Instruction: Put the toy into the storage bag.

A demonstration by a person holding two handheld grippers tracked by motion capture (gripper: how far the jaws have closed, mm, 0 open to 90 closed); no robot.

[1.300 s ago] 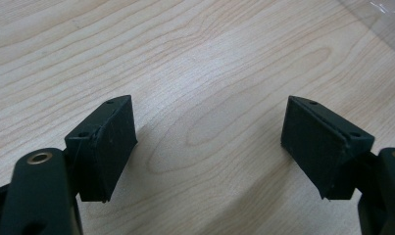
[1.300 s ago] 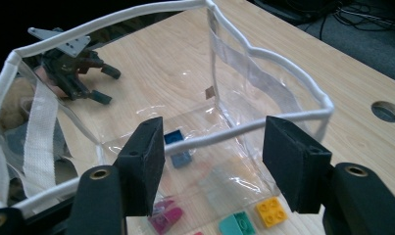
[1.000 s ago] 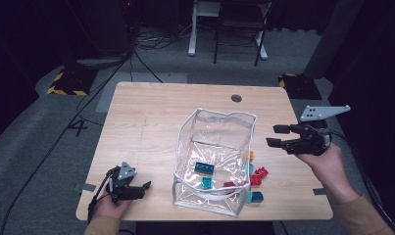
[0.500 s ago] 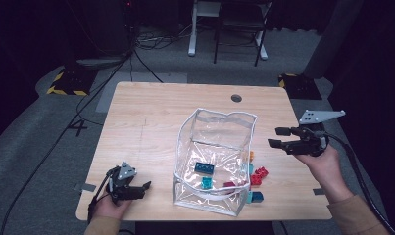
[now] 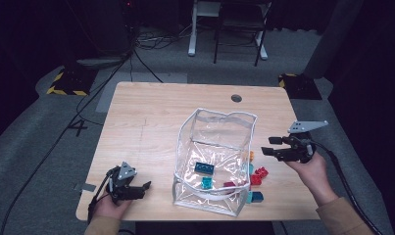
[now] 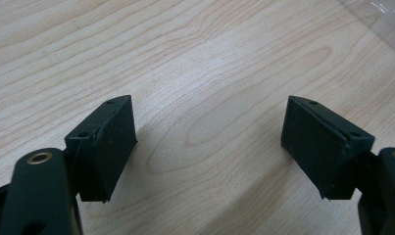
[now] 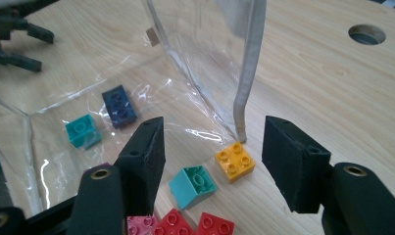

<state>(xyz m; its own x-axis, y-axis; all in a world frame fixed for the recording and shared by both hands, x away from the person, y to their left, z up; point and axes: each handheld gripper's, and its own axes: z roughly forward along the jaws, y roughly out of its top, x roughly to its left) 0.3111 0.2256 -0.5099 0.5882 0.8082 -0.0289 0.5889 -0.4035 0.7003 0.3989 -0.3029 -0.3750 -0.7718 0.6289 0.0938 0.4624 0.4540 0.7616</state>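
wooden table (image 5: pixel 151 122), high view: my right gripper (image 5: pixel 272 147) hovers wide open, empty, beside the clear bag (image 5: pixel 217 156); left gripper (image 5: pixel 145 188) rests near the front edge | left gripper view: jaws wide apart over bare wood | right gripper view: open jaws straddle the yellow brick (image 7: pixel 234 161), just outside the bag wall, teal brick (image 7: pixel 193 186) beside it

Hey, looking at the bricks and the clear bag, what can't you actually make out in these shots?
- Red bricks: right gripper view, cut off by the bottom edge; count unclear.
- Bricks beside the clear bag: high view, too small, blurred through plastic.
- Right gripper: open over the yellow brick; its height above it cannot be judged.
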